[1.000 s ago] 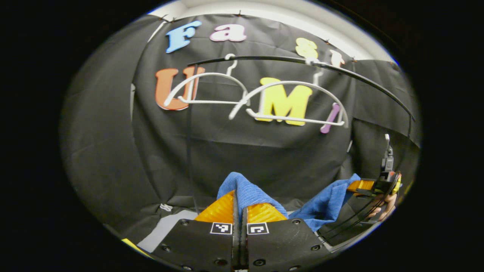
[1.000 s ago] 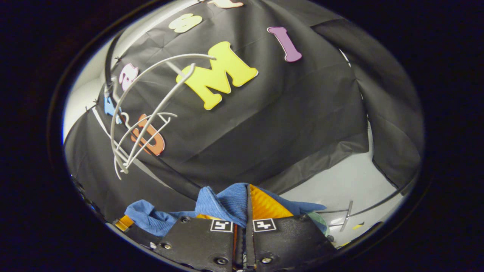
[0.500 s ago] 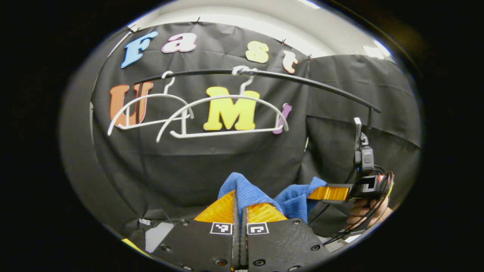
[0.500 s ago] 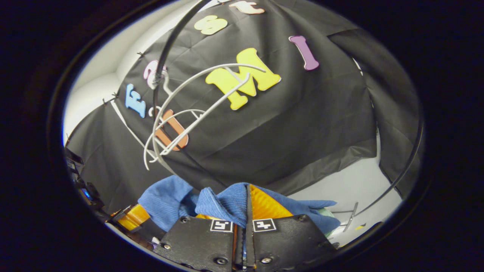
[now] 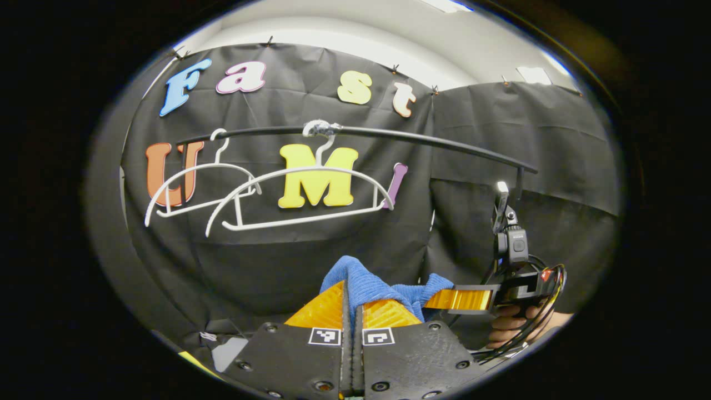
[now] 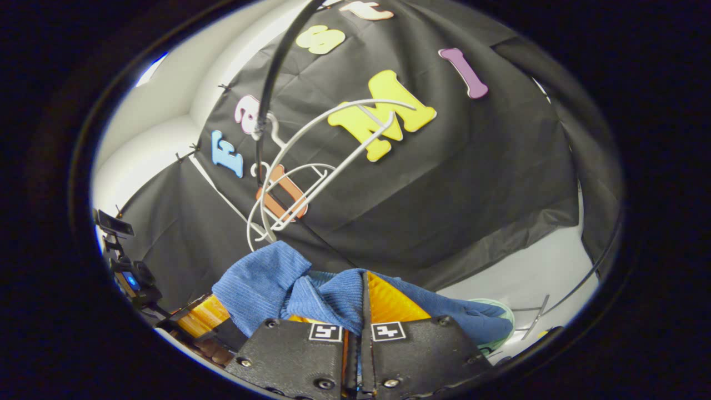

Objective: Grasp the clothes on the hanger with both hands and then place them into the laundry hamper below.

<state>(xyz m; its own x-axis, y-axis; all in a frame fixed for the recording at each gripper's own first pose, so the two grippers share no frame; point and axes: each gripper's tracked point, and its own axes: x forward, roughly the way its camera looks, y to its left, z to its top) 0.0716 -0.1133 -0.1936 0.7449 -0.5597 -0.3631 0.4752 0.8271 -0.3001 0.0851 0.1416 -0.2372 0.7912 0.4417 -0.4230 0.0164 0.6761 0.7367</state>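
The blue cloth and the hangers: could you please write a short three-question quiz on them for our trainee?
1. True or false: both white hangers on the black rail are bare.
2. What is the left gripper shut on? A) a hanger B) the blue cloth C) nothing
3. Fill in: in the right gripper view, the right gripper has its fingers closed on the ____ cloth.

Key: 1 true; 2 B; 3 blue.
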